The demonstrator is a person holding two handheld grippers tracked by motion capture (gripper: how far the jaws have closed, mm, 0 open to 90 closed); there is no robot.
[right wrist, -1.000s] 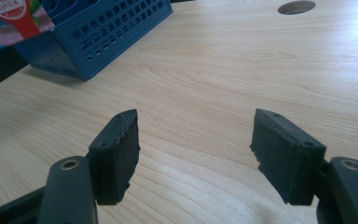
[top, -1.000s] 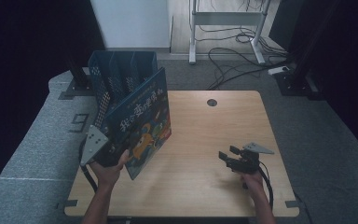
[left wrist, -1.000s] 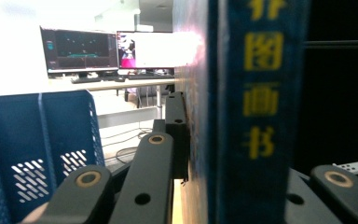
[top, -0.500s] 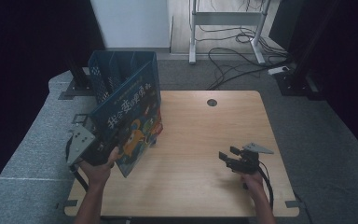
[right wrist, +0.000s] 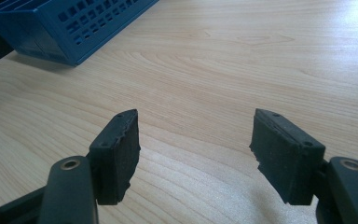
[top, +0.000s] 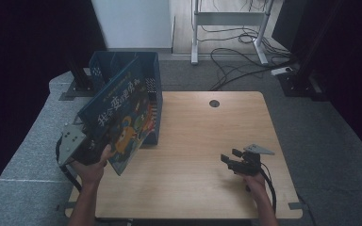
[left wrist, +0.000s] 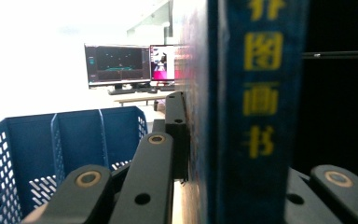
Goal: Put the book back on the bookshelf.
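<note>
A large blue picture book (top: pixel 122 117) with yellow lettering hangs tilted over the table's left edge, its upper end against the blue file rack (top: pixel 148 70). My left gripper (top: pixel 88 147) is shut on the book's lower left edge. In the left gripper view the spine (left wrist: pixel 256 116) stands upright between the jaws of the left gripper (left wrist: pixel 233 154), with the rack's slots (left wrist: pixel 51 144) beyond it. My right gripper (top: pixel 231 160) rests low over the table's right front. In its own view the right gripper (right wrist: pixel 193 154) stands open, and only bare wood lies between the pads (right wrist: pixel 116 149).
The wooden table (top: pixel 207 132) has a cable hole (top: pixel 214 103) near its far edge. The rack's corner (right wrist: pixel 74 28) lies ahead and left of the right gripper. Grey floor surrounds the table. A desk frame and cables (top: pixel 226 47) lie beyond it.
My left gripper has carried the book leftward and slightly up, and its upper end now leans closer over the rack. The right gripper has stayed where it was.
</note>
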